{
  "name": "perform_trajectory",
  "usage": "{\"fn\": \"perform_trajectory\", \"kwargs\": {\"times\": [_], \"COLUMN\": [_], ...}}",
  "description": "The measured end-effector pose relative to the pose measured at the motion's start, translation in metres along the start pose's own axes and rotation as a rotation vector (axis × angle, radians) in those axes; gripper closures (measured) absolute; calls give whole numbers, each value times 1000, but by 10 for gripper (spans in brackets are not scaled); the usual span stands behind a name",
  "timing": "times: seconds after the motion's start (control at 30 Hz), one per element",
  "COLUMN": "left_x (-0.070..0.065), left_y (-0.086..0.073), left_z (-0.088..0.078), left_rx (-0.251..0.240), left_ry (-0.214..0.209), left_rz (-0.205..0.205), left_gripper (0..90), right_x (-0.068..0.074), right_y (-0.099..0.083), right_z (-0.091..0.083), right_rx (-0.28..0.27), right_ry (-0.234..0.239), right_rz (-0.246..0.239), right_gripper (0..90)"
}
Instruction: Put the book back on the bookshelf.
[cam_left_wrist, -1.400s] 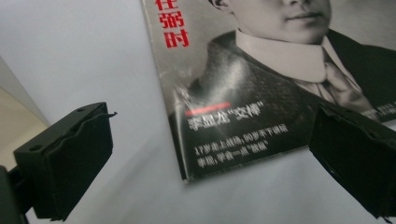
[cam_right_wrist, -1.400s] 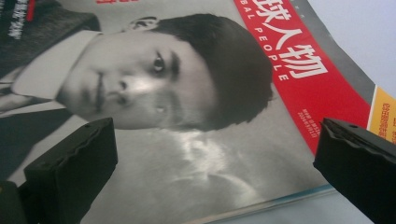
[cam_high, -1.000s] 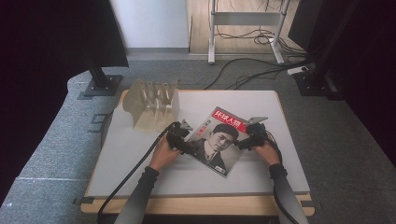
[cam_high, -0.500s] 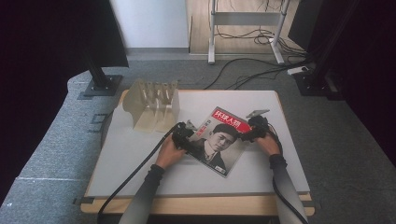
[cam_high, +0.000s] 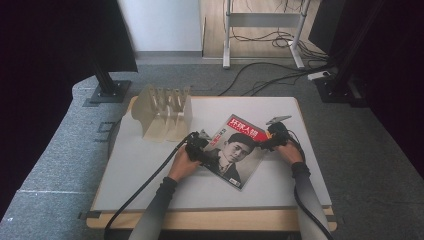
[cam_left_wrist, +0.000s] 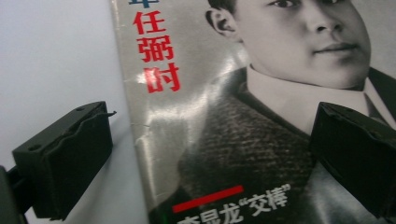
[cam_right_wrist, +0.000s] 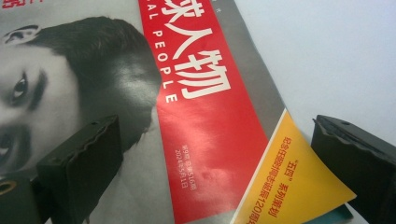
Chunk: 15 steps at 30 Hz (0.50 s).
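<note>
1. The magazine (cam_high: 237, 156) lies flat on the white tabletop (cam_high: 150, 165), turned at an angle, cover up, near the middle and a little to the right. A pale wooden rack (cam_high: 165, 112) stands well apart from it at the far left.

2. My left gripper (cam_high: 196, 148) sits at the magazine's left edge. In the left gripper view its jaws stand wide apart and straddle that edge (cam_left_wrist: 130, 140), one jaw over bare tabletop, the other over the cover; nothing is clamped.

3. My right gripper (cam_high: 272, 137) is at the far right corner, by the red title band. In the right gripper view the jaws are likewise apart, one over the portrait, the other off past the yellow corner flash (cam_right_wrist: 299, 182), again holding nothing.

4. Handling, as I judge it: a thin, glossy, floppy thing. It looks light, but the cover glares and will likely be slippery against the jaws, and it will sag if lifted from one point.

5. Lying flush on the tabletop, it gives no lip to get under. The yellow corner seems slightly lifted, with a teal page showing beneath, so that looks like the best entry.

6. I would pinch both edges, left side and right corner, and lift evenly, so that the pages neither fan out nor crease.
</note>
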<state>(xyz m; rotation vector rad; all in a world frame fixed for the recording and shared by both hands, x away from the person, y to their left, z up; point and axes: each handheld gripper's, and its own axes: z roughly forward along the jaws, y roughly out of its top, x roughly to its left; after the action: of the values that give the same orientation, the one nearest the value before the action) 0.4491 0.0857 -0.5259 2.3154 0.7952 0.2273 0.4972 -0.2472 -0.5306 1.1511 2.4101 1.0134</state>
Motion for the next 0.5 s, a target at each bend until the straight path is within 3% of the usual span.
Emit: {"fn": "perform_trajectory", "kwargs": {"times": [0.27,0.5], "left_x": [-7,-15], "left_y": [-4,-18], "left_z": [-4,-15], "left_rx": [11,10], "left_ry": [-17,-22], "left_rz": [25,25], "left_gripper": [0,0], "right_x": [11,28], "right_y": [-9,-17], "right_z": [-6,-13], "right_rx": [-17,-12], "right_ry": [0,17], "right_rz": [-1,-14], "right_gripper": [24,23]}}
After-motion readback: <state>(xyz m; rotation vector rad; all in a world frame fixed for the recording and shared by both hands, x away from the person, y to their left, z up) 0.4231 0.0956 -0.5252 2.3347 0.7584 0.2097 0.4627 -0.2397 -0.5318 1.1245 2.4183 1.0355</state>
